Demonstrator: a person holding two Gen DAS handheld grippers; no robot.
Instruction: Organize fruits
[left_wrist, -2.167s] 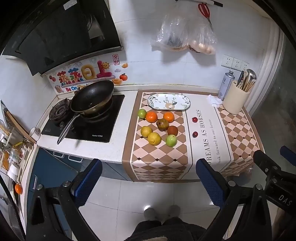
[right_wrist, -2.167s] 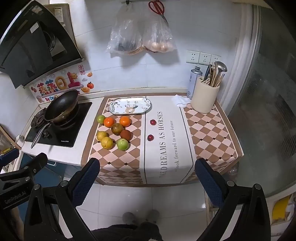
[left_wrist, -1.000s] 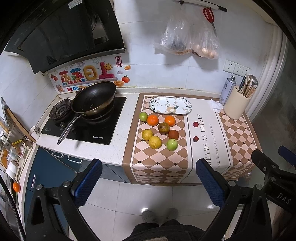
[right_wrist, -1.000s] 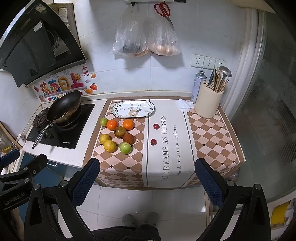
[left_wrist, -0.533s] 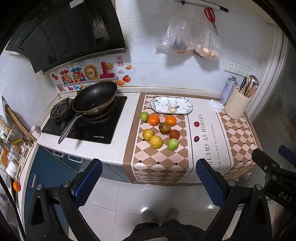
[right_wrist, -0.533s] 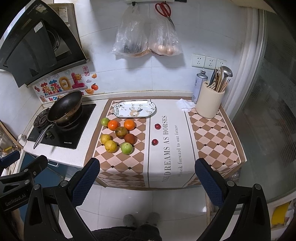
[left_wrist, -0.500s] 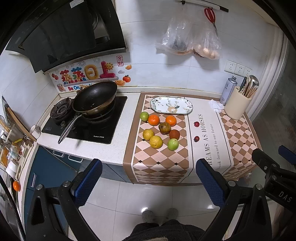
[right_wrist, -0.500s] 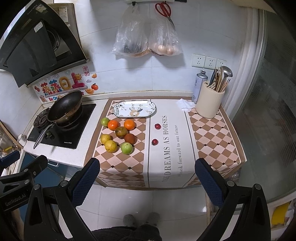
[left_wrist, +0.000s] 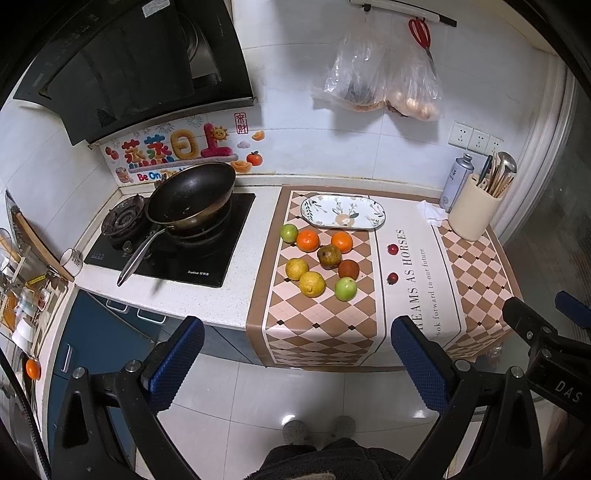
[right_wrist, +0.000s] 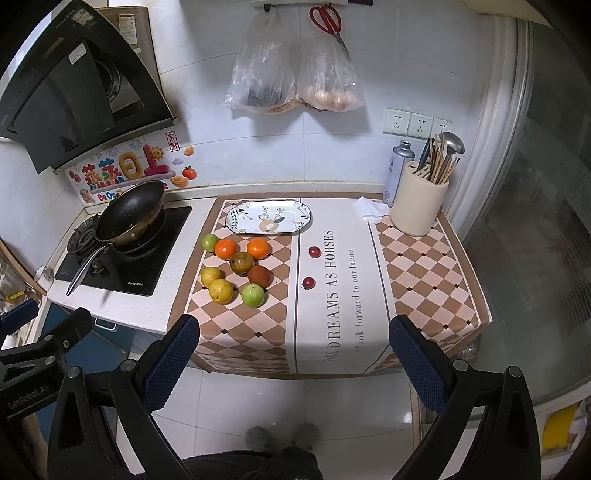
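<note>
Several fruits lie in a cluster on the checked cloth: two oranges, two yellow citrus, a green apple, a smaller green fruit and two brown fruits. Two small red fruits lie apart on the white stripe. An empty patterned plate sits behind the cluster. The cluster also shows in the right wrist view, as does the plate. My left gripper and right gripper are both open and empty, held back over the floor in front of the counter.
A black wok sits on the stove at the left. A beige utensil holder, a spray can and a white cloth stand at the back right. Plastic bags hang on the wall.
Both grippers have moved slightly closer to the counter and a little higher. The fruits and the plate have not moved.
</note>
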